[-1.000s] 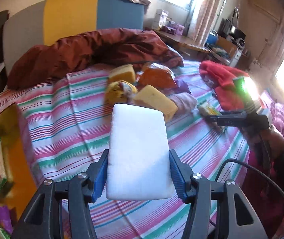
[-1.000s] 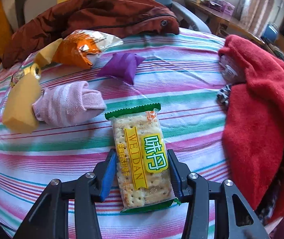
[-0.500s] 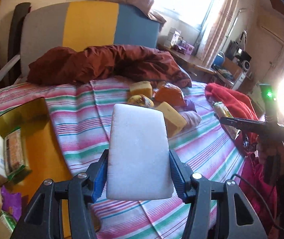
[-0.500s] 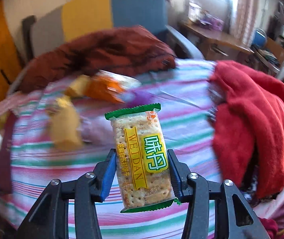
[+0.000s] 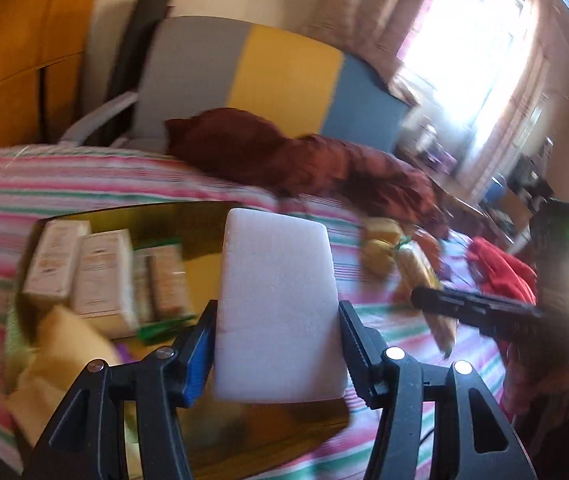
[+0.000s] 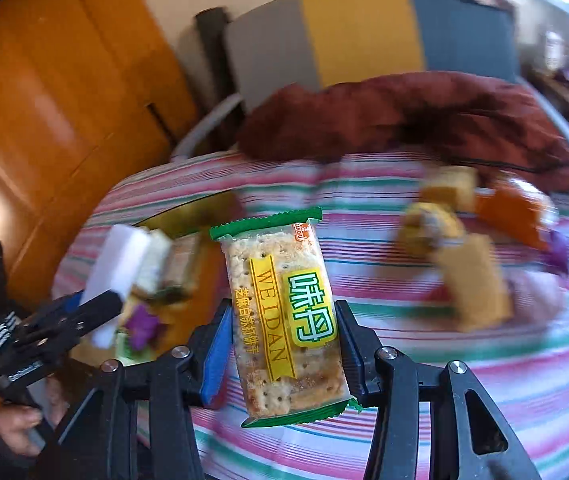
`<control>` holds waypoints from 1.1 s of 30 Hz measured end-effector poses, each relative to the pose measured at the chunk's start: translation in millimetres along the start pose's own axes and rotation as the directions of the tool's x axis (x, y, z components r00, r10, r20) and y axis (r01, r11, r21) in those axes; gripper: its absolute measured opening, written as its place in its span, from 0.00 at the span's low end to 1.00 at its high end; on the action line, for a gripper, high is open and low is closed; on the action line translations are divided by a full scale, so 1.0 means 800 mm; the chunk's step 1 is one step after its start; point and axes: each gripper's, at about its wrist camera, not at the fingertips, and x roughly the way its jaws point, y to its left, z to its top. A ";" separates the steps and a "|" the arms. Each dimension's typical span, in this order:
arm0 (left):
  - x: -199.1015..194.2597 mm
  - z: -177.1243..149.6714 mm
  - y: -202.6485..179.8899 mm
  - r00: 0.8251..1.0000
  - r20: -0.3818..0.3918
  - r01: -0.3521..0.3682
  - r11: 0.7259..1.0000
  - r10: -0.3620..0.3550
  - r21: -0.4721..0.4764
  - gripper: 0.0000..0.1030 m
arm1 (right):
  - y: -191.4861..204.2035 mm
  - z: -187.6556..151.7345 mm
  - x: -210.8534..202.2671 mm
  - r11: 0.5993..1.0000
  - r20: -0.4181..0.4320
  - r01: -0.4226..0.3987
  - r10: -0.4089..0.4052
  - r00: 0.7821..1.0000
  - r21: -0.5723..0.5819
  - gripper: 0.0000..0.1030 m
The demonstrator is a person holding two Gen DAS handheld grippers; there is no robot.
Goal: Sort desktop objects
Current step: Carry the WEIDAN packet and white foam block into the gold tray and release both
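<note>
My left gripper (image 5: 276, 344) is shut on a white sponge block (image 5: 278, 304) and holds it in the air over a yellow tray (image 5: 172, 220). The tray holds white boxes (image 5: 100, 276), a cracker pack (image 5: 164, 280) and a yellow sponge (image 5: 60, 356). My right gripper (image 6: 282, 344) is shut on a green-edged cracker pack (image 6: 284, 312) and holds it above the striped cloth. The left gripper with its white sponge (image 6: 120, 264) shows at the left of the right wrist view, over the tray (image 6: 192, 216). The right gripper (image 5: 480, 312) shows at the right of the left wrist view.
Yellow sponges (image 6: 472, 284), an orange snack bag (image 6: 512, 212) and a purple item (image 6: 558, 252) lie on the striped cloth (image 6: 484, 380). A dark red jacket (image 6: 404, 116) lies at the far edge, before a grey, yellow and blue chair back (image 6: 364, 24). A red cloth (image 5: 500, 268) lies far right.
Both grippers have swung left with their loads. The left gripper now hangs over the yellow tray. The right gripper has lifted the cracker pack off the cloth and turned toward the tray.
</note>
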 end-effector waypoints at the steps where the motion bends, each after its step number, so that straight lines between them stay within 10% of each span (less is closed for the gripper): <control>1: -0.003 -0.001 0.013 1.000 0.003 -0.012 1.000 0.012 -0.025 0.56 | 0.013 0.001 0.010 1.000 -0.013 -0.021 0.021 1.000 -0.006 0.48; 16: 0.003 0.002 0.090 0.996 0.008 -0.090 0.983 0.092 -0.159 0.56 | 0.120 0.068 0.138 0.993 -0.100 -0.117 0.116 0.988 0.003 0.57; 18: 0.008 0.007 0.088 0.995 0.008 -0.093 0.984 0.095 -0.154 0.56 | 0.120 0.079 0.141 0.995 -0.090 -0.094 0.095 0.991 0.019 0.71; 30: 0.049 0.023 0.082 0.992 -0.021 -0.124 0.982 0.122 -0.142 0.58 | 0.108 0.013 0.087 0.996 -0.020 0.050 -0.051 0.998 -0.077 0.70; 33: 0.067 0.040 0.084 0.987 -0.049 -0.159 0.979 0.154 -0.131 0.72 | 0.093 0.003 0.074 0.997 -0.013 0.067 -0.068 0.998 -0.041 0.70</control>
